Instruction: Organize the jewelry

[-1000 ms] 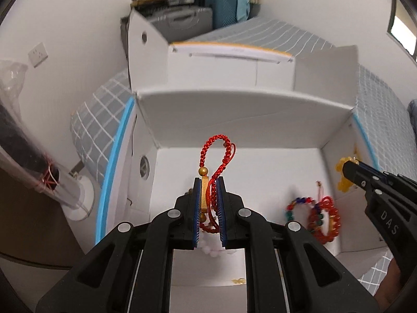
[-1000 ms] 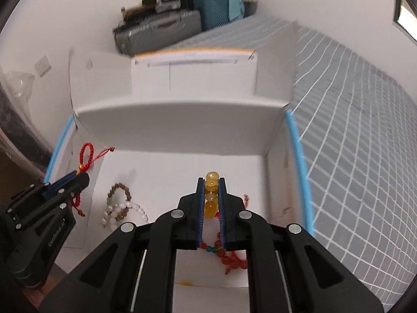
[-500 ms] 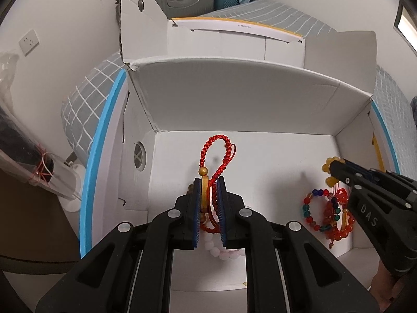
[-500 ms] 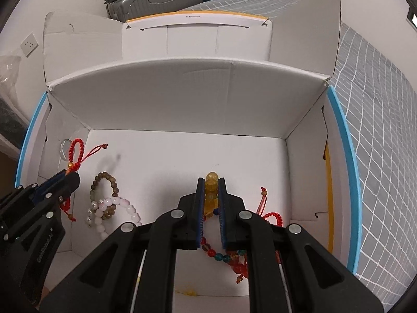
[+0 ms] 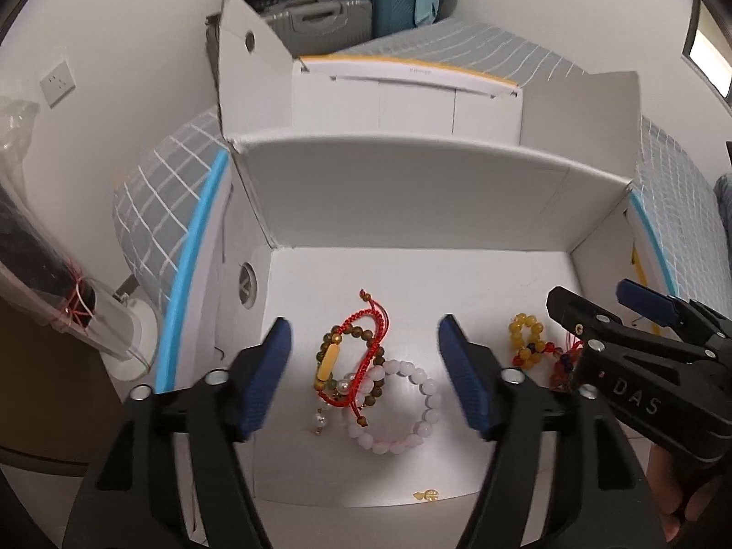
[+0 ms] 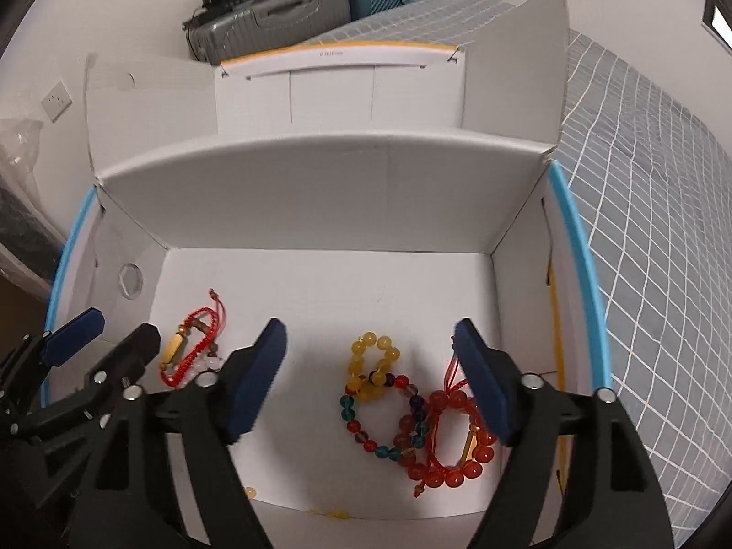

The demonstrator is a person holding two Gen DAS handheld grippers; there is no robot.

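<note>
**Both bracelets dropped in the box**

Our red cord bracelet [image 5: 361, 357] lies lower centre on the box [image 5: 411, 192] floor; the yellow beads [image 6: 373, 363] likewise. Both the left gripper [image 5: 363, 366] and right gripper [image 6: 370, 379] are opening, nothing clamped. Next, we judge, lift clear and fetch more.

The box [image 6: 320, 192] looks like matt white cardboard. The red bracelet [image 5: 366, 347] is woven cord; the yellow beads [image 6: 370, 357] and pale pink beads [image 5: 411, 411] are glossy and smooth. The fingers [image 5: 270, 366] carry ribbed blue pads on matt black plastic.
</note>
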